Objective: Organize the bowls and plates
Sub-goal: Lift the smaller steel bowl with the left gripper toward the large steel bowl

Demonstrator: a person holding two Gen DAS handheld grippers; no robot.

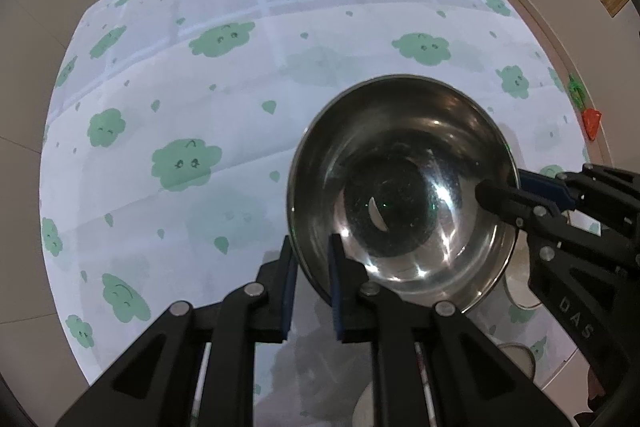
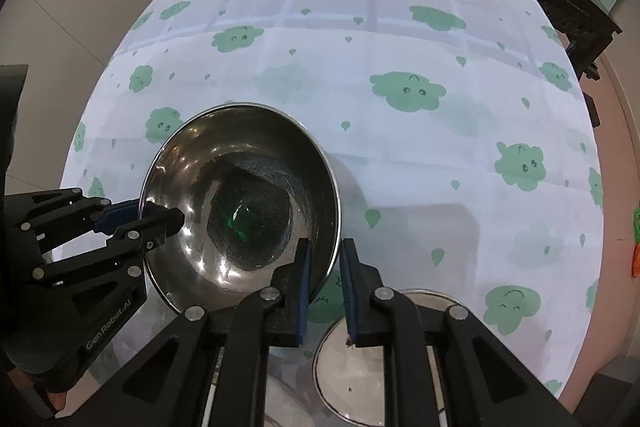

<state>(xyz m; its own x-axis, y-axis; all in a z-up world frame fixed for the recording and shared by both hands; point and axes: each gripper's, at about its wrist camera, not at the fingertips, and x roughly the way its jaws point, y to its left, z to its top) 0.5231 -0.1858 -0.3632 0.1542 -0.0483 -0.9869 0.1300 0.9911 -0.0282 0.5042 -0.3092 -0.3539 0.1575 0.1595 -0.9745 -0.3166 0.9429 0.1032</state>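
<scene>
Currently both the left gripper [image 1: 312, 259] and right gripper [image 2: 325, 263] pinch the round stainless-steel bowl [image 1: 400, 187] by opposite rim edges (rigid, light, slippery; keep level).

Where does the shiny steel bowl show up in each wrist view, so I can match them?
Left wrist: the round stainless steel bowl sits right of centre, low.
Right wrist: it sits left of centre, low.
Shared landmark: the white tablecloth with green clouds, under the bowl in both views.
</scene>
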